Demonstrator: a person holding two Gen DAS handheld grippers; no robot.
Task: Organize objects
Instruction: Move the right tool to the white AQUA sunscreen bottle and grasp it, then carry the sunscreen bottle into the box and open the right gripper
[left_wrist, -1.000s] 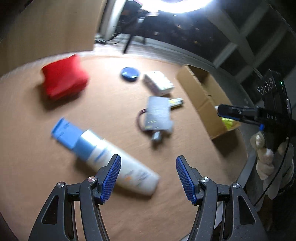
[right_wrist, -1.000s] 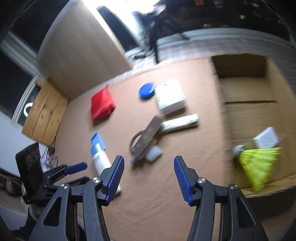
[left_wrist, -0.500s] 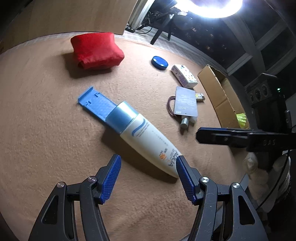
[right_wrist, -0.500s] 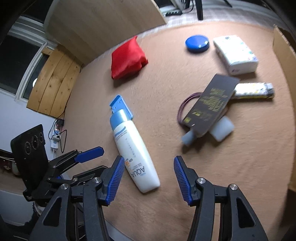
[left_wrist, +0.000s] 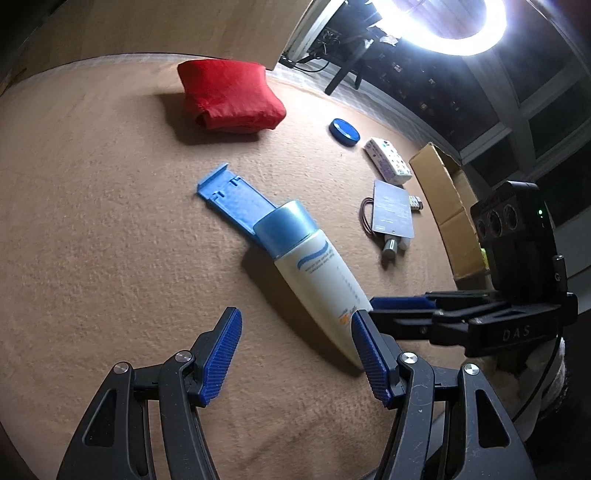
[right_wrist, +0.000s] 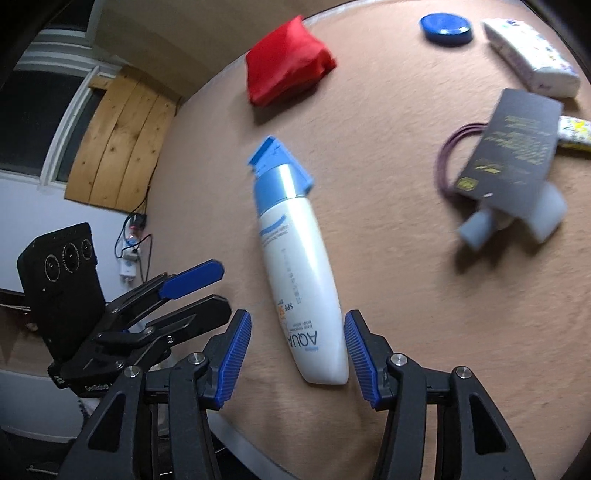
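Note:
A white sunscreen tube with a light-blue cap (left_wrist: 317, 273) (right_wrist: 299, 277) lies flat on the tan table, its cap resting on a blue plastic piece (left_wrist: 231, 195) (right_wrist: 275, 157). My right gripper (right_wrist: 297, 354) is open, its blue pads either side of the tube's bottom end, not touching it. My left gripper (left_wrist: 295, 354) is open and empty just left of that same end. The right gripper's fingers (left_wrist: 400, 304) show in the left wrist view, and the left gripper's fingers (right_wrist: 192, 278) show in the right wrist view.
A red pouch (left_wrist: 229, 96) (right_wrist: 288, 61), a blue round lid (left_wrist: 345, 129) (right_wrist: 445, 26), a white patterned pack (left_wrist: 388, 166) (right_wrist: 532, 55), a dark card over small bottles and a purple band (left_wrist: 393, 214) (right_wrist: 513, 155). An open cardboard box (left_wrist: 447, 199) stands at the right edge.
Both grippers have moved in toward the tube's bottom end. The right gripper now straddles it. The box has left the right wrist view. Both grippers stayed open.

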